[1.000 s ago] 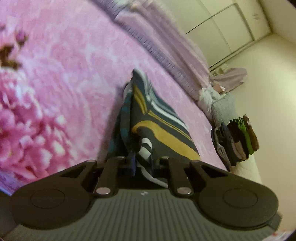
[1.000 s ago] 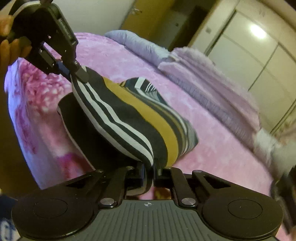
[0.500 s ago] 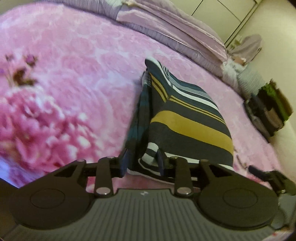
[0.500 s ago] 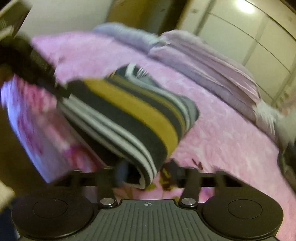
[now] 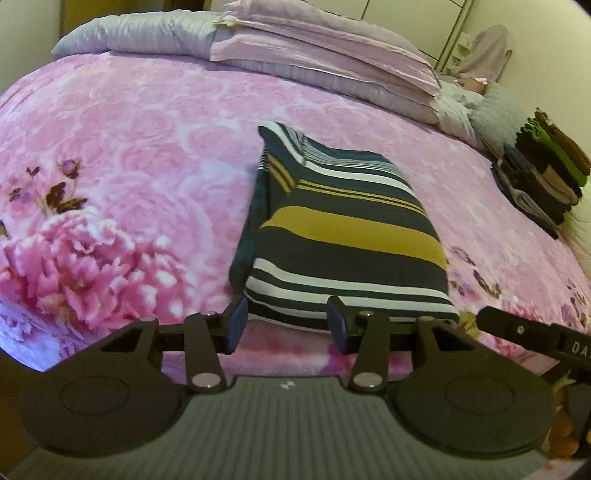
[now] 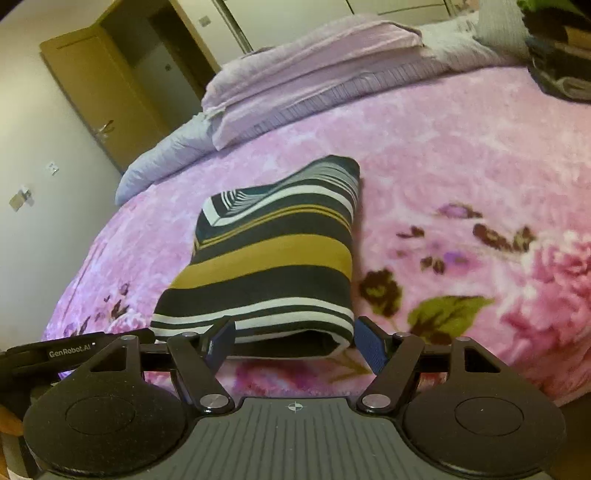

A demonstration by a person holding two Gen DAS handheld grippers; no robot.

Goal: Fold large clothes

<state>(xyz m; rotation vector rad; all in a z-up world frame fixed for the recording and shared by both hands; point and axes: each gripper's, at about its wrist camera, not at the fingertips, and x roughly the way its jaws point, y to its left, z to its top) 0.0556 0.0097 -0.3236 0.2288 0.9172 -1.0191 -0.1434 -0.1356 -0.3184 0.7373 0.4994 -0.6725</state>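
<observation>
A bed is filling most of both views, a pink flowered blanket (image 5: 147, 155) covering it. Lilac pillows (image 5: 317, 55) and a grey-lilac quilt (image 5: 140, 35) are lying along its far edge at 12 o'clock. A wooden door (image 6: 107, 99) is standing at 10 o'clock in the right view. Pale wardrobe doors (image 6: 399, 5) and cream walls (image 6: 33, 155) are closing the room; warm, dim light is falling.

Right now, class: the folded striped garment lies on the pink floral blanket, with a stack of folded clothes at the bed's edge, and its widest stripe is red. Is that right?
Not quite. The widest stripe on the folded striped garment is mustard yellow, not red; both wrist views show it. The rest holds: it lies on the pink floral blanket, and a stack of folded clothes sits at the bed's edge.
</observation>
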